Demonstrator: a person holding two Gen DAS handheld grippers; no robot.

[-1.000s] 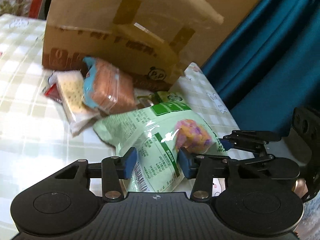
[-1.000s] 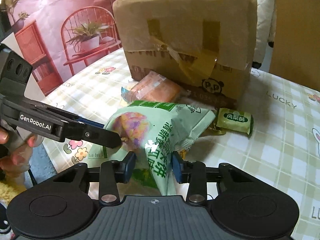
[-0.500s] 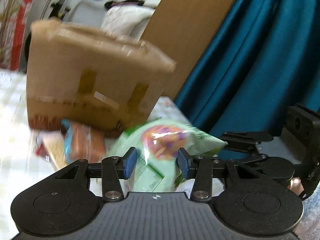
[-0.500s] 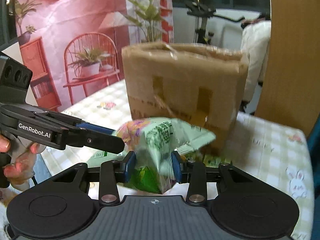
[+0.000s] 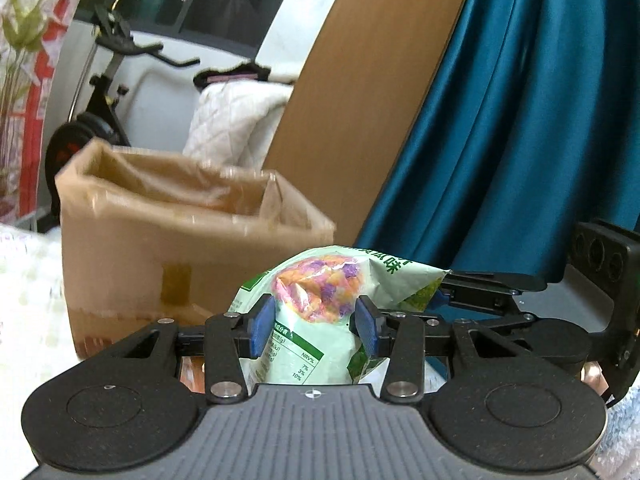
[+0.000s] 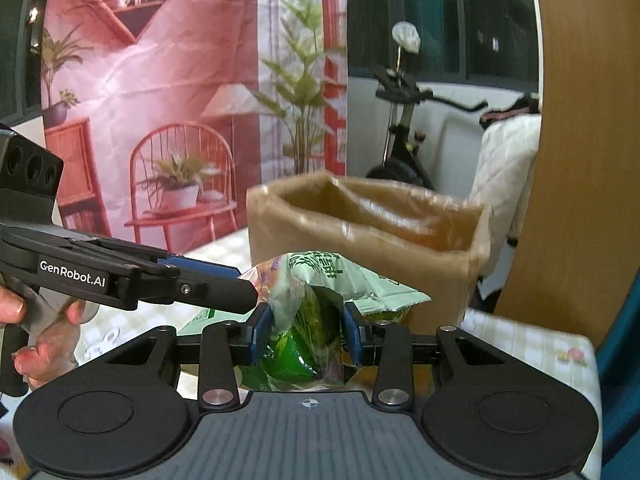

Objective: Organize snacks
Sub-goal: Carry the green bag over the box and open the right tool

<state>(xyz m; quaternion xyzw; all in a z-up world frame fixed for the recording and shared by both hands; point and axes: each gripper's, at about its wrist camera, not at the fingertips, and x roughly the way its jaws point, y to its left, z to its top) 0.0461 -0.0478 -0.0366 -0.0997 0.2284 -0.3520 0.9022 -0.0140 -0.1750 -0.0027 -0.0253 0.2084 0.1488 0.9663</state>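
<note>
A pale green snack bag with a pink and purple picture hangs in the air, held at both ends. My left gripper is shut on one end of it. My right gripper is shut on the other end of the snack bag, where darker green packets show through the wrapper. The left gripper's arm reaches in from the left of the right wrist view, with a hand on its handle. An open cardboard box stands on the table just behind the bag; the box shows its open top.
The checked tablecloth runs to the table's edge at the right. A teal curtain and a wooden panel rise behind the box. An exercise bike and a white padded cover stand further back.
Both grippers have risen with the green bag, lifting it off the table to about the level of the box's rim. The other snacks on the table have dropped out of sight.
</note>
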